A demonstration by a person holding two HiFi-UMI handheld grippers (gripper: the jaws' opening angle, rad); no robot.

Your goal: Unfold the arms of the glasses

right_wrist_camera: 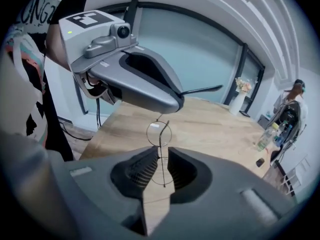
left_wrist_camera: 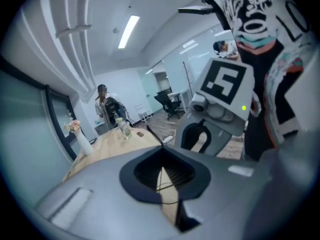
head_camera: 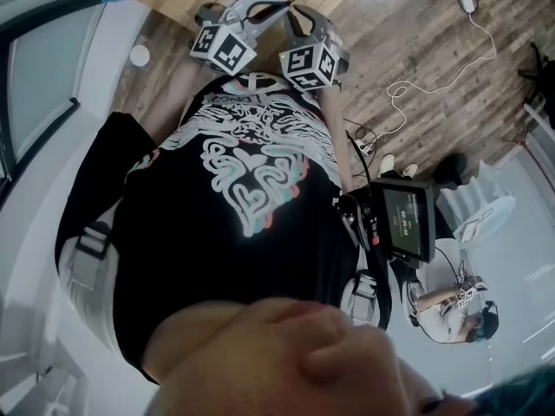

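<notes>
Glasses [right_wrist_camera: 159, 133] sit pinched in the right gripper [right_wrist_camera: 160, 155], with the left gripper [left_wrist_camera: 161, 156] clamped on them just above it; uneven pulling could bend the thin wire.

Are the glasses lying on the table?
No, the left claw and the right claw hold the glasses up in the air above the table.

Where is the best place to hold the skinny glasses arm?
Probably near its free tip, pinched from the side. The arm is a thin straight rod sticking out past the left gripper, so flat jaws can close across it. The round lens is better left untouched.
</notes>
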